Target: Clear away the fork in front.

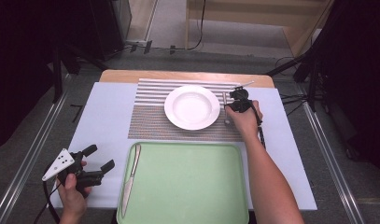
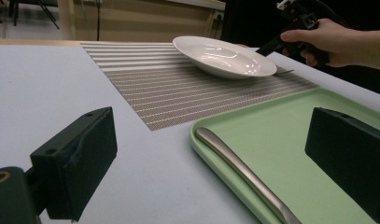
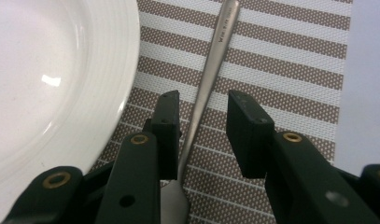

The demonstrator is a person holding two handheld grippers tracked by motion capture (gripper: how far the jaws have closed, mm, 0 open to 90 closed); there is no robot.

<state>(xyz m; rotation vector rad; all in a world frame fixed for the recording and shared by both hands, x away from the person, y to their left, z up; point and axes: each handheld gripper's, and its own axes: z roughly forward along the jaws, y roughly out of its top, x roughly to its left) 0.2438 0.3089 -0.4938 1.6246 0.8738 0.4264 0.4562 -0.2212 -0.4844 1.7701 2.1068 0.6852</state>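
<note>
The right claw (image 1: 228,108) is pointing down, its jaws standing a narrow gap apart, neither pad pressing on anything, the right forearm stretching out behind it. The left claw (image 1: 100,158) is lying level in the left hand (image 1: 72,186), its jaws standing wide apart.

I note a white plate (image 1: 192,107) sitting on a striped placemat (image 1: 150,122), which lies on the pale table cover (image 1: 103,116). Nearer me I see a green tray (image 1: 187,182) just in front of the mat's near edge. A knife (image 1: 130,178) lies lengthwise along the tray's left side.
</note>
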